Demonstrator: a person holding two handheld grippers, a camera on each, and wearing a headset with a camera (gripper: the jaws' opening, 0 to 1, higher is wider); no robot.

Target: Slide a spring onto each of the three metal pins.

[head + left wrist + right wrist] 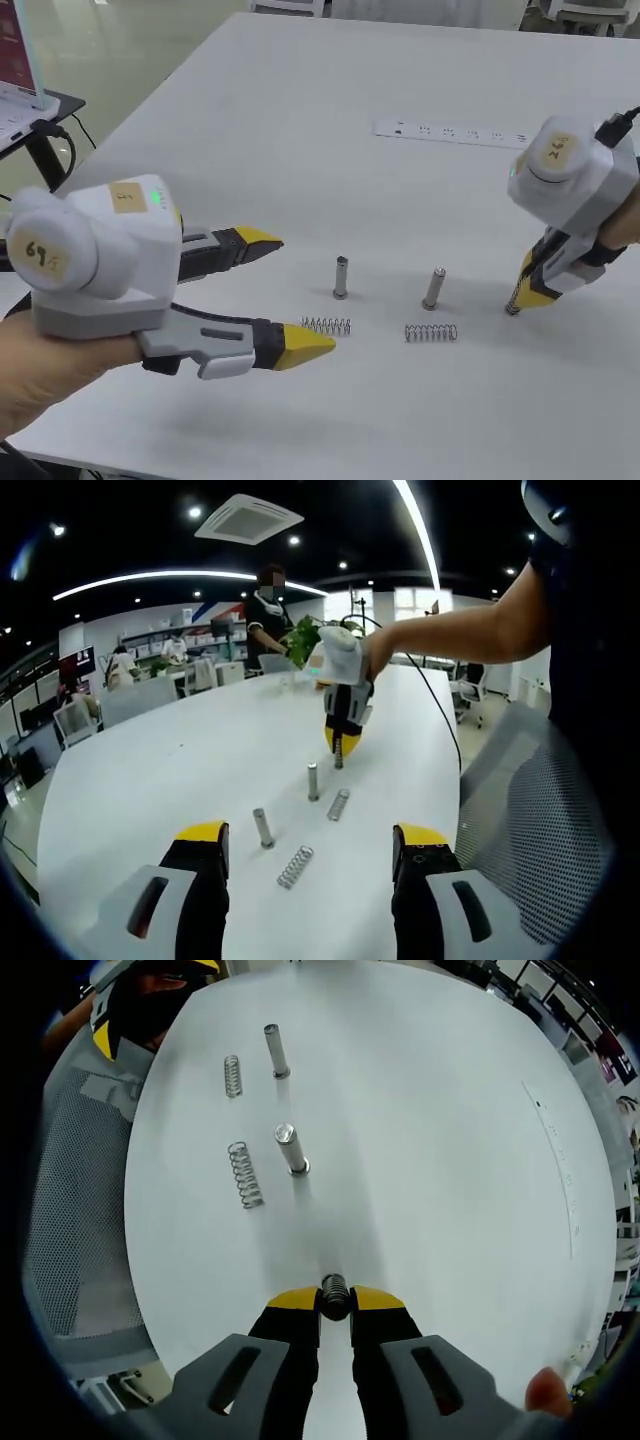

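spring clamped in the right gripper's jaws, right of the middle pin (first seating, i'd judge); left gripper gapes wide, empty; next: loose spring by that pin.

I'm working in an open-plan office. A long white table carries a power strip. A mesh chair sits beside its near edge, and a potted plant and office chairs stand beyond its far end. Above it are a ceiling air-conditioning unit and strip lights.
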